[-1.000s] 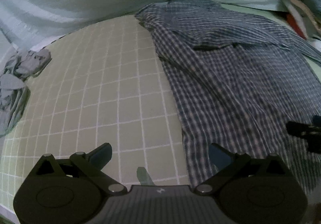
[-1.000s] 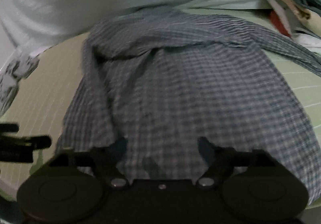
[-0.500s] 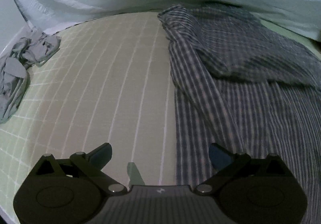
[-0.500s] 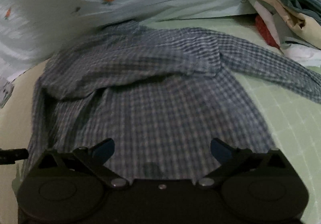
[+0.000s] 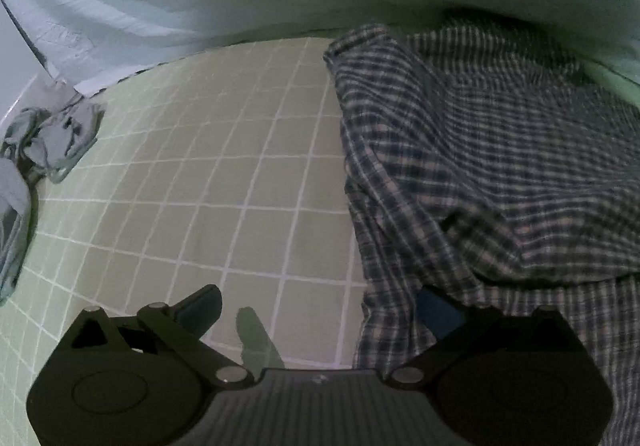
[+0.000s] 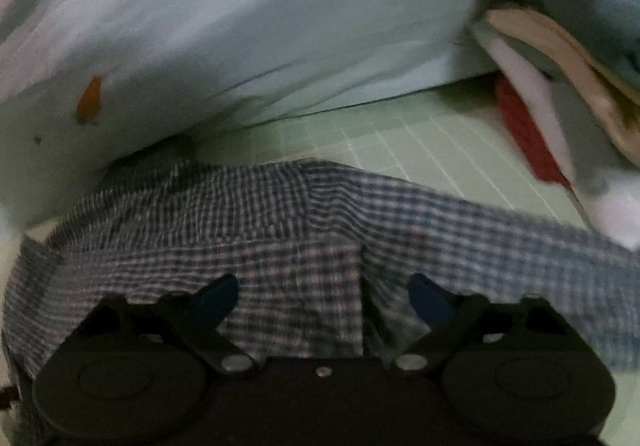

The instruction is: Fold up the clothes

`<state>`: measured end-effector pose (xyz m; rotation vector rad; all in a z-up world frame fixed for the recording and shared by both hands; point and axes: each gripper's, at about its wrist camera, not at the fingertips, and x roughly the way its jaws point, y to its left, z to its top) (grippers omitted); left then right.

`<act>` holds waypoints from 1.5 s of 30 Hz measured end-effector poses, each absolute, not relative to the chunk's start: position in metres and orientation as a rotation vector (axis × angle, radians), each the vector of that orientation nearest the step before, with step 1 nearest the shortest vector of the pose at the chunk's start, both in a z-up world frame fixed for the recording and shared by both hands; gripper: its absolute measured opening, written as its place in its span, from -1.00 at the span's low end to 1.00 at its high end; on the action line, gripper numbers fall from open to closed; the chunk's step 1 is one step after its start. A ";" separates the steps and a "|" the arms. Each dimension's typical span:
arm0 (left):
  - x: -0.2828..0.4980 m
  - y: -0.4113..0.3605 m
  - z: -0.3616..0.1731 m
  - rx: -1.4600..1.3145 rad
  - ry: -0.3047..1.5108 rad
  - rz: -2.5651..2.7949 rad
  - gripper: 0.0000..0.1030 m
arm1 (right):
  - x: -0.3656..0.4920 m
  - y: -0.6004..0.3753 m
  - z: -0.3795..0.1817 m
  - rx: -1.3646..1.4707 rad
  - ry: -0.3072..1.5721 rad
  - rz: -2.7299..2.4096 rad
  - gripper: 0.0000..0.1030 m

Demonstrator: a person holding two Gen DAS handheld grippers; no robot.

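Now both hand-held grippers spread and unladen, right (image 6: pixel 324 296) closing, left (image 5: pixel 318 310) straddling checked shirt's (image 5: pixel 500 174) edge beside bare gridded sheet (image 5: pixel 224 174)

Left gripper (image 5: pixel 318 306): black housing, two round side discs, ribbed grey centre plate, silver pivot screws at 5 and 7 o'clock of the blue-padded fingers (image 5: pixel 438 312); right gripper (image 6: pixel 323 296): identical black body, small centre screw, blue pads

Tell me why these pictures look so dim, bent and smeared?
Left wrist view: dim light, fisheye bending the green grid sheet lines into curves, dark rounded corners. Right wrist view: motion smear over the checked shirt and stacked clothes; the right hand-held gripper, jaws closing, stays sharper.
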<state>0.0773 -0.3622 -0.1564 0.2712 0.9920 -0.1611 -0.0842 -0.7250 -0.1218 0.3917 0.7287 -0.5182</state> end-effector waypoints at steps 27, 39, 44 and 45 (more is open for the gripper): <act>0.161 -0.364 -0.122 -0.003 0.933 -0.297 0.99 | -0.078 -0.803 -0.082 0.423 0.613 -0.629 -0.88; 0.249 -0.392 -0.153 -0.162 1.035 -0.360 -0.08 | -0.076 -0.825 -0.089 0.565 0.591 -0.628 -0.88; 0.259 -0.400 -0.148 -0.178 1.008 -0.403 -0.96 | -0.076 -0.831 -0.078 0.588 0.545 -0.609 -0.89; 0.258 -0.402 -0.140 -0.160 0.976 -0.417 -0.96 | -0.077 -0.830 -0.072 0.581 0.531 -0.607 -0.89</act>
